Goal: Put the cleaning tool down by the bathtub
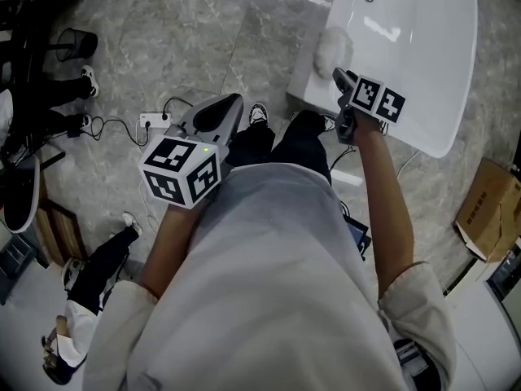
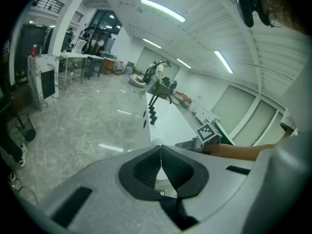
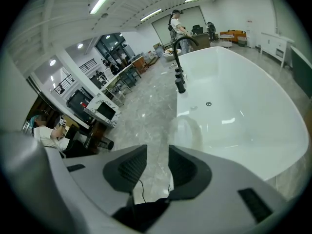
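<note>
- the cleaning tool [image 1: 332, 47] lay on the bathtub [image 3: 243, 87] rim, at the rim's outer edge on the floor side and toward the end away from the dark tap fittings [image 3: 180, 79].
- in the right gripper view it showed as a pale, hazy lump on the glossy white rim, too blurred for its exact shape to be read.
- the right gripper [image 3: 156, 151] was released: its jaws stood apart with nothing between the pads, pointing at the tool from just short of it, and no pad touched it.
- the left gripper [image 2: 161, 152] was clenched on nothing, its pads meeting edge to edge, and it hung over the marble floor [image 1: 203, 31], well apart from the tub.
- judged from how things lay, the tool already seemed to be set down at the tub, with little of the task left.
- the tool looked soft, fluffy and light, so it would probably squash under the pads, not resist them.
- the best hold seemed to be a pinch across its thick middle, since a nip at a loose fringe might pull free.
- the rim looked smooth and slick, so a nudge could slide the light thing off the rim's edge to the floor.
</note>
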`<act>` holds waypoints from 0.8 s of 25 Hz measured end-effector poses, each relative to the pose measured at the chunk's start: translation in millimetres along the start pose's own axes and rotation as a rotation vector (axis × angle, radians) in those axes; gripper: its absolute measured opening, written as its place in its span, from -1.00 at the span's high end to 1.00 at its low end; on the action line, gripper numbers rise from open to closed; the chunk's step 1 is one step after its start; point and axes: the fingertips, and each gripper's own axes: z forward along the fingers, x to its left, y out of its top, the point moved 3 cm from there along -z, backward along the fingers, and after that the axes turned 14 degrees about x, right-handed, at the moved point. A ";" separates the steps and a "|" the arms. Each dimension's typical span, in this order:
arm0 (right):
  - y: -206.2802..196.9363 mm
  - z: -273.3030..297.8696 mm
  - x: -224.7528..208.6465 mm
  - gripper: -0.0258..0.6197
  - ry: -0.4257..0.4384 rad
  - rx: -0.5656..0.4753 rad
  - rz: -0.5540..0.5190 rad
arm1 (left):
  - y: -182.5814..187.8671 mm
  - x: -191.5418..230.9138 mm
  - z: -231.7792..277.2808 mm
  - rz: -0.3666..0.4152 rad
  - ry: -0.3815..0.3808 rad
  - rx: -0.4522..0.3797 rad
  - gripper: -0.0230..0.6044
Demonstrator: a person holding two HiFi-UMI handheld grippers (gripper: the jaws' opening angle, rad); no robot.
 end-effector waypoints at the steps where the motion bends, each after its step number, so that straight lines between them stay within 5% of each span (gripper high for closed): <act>1: -0.8 -3.1 2.1 0.51 0.003 -0.006 -0.004 | 0.7 0.1 -0.4 0.003 -0.001 -0.003 0.90; 20: -13.6 -82.5 57.3 0.64 0.100 -0.133 -0.112 | 28.6 -6.2 -13.7 0.044 -0.036 -0.088 0.90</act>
